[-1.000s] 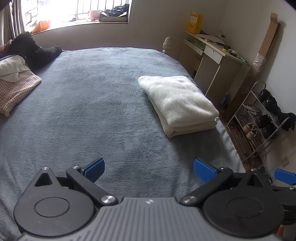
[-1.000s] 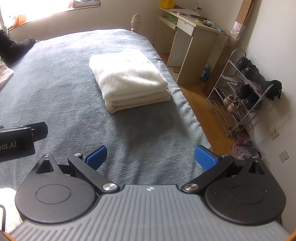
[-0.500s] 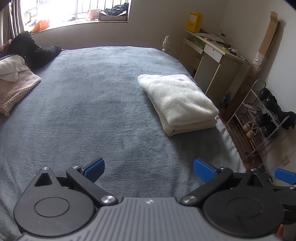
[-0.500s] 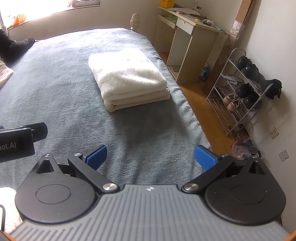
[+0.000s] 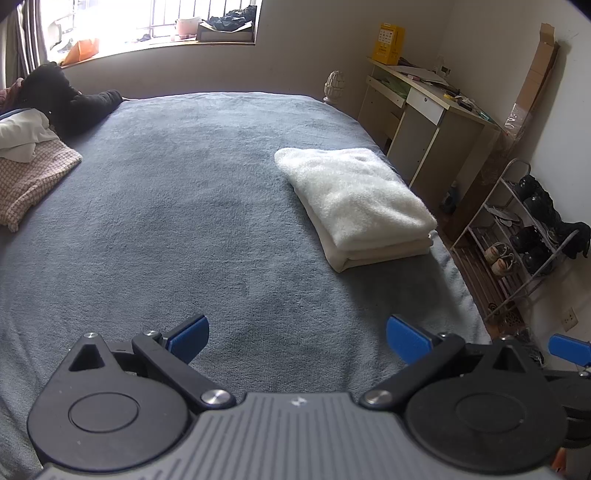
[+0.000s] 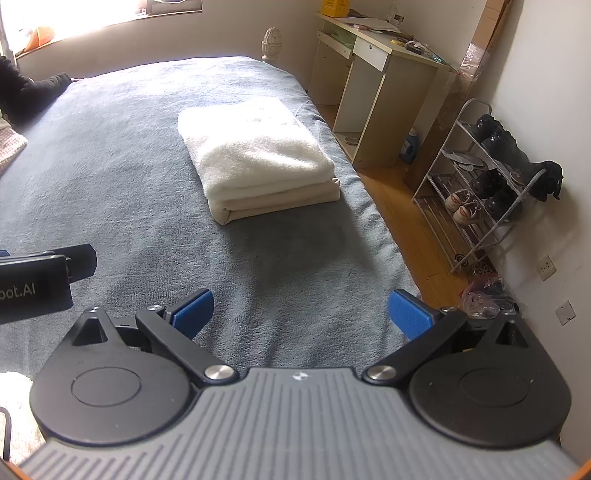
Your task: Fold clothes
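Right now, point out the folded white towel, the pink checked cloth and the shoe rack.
Towel (image 6: 255,147): right wrist view, middle of its fluffy top layer.
Pink cloth (image 5: 33,177): left wrist view, middle of the checked fabric.
Shoe rack (image 6: 480,177): right wrist view, middle shelf by the dark boots.

Pink knit garment (image 5: 33,177) cut off by left edge; dark clothing (image 5: 66,99) beside it too shadowed to identify. Desk clutter (image 5: 439,79) too small to read. Window (image 5: 147,22) overexposed.
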The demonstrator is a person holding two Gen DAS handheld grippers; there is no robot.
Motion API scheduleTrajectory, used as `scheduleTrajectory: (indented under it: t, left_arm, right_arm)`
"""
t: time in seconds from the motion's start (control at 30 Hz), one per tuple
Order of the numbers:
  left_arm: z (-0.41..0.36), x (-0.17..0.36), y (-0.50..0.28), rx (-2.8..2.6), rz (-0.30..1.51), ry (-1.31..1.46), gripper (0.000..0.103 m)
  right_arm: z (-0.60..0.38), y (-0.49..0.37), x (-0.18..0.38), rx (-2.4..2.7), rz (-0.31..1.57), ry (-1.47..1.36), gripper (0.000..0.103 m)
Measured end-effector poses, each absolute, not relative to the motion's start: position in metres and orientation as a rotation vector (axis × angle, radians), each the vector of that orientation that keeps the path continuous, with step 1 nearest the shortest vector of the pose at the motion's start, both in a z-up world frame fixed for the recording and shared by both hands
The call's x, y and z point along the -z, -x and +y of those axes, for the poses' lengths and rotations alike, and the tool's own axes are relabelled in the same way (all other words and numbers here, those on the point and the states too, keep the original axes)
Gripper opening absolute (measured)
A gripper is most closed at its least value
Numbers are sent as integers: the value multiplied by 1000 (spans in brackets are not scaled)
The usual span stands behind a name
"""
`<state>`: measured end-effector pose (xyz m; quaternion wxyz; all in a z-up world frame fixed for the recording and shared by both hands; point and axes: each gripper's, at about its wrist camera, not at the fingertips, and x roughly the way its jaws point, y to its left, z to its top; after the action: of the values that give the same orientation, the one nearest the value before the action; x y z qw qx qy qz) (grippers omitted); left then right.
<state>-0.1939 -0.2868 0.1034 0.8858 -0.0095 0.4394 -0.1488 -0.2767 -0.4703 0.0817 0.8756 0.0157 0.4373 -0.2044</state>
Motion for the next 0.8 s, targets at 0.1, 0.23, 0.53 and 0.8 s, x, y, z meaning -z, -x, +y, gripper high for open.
scheduleTrajectory:
  t: [0.1,0.23,0.53,0.8]
  left_arm:
    - [-286,-104,194,308,912,22,103]
    - [-285,-104,194,306,910,24,103]
    - [-284,-104,192,305,911,26,103]
    - [-284,-104,191,303,912,24,103]
  right_arm:
    - [-469,276,-82,424,912,-29,102]
    - [-468,276,-83,421,910,-24,102]
    - [-467,274,-84,419,910,-19,102]
    - [-467,274,-83,420,913,-22,102]
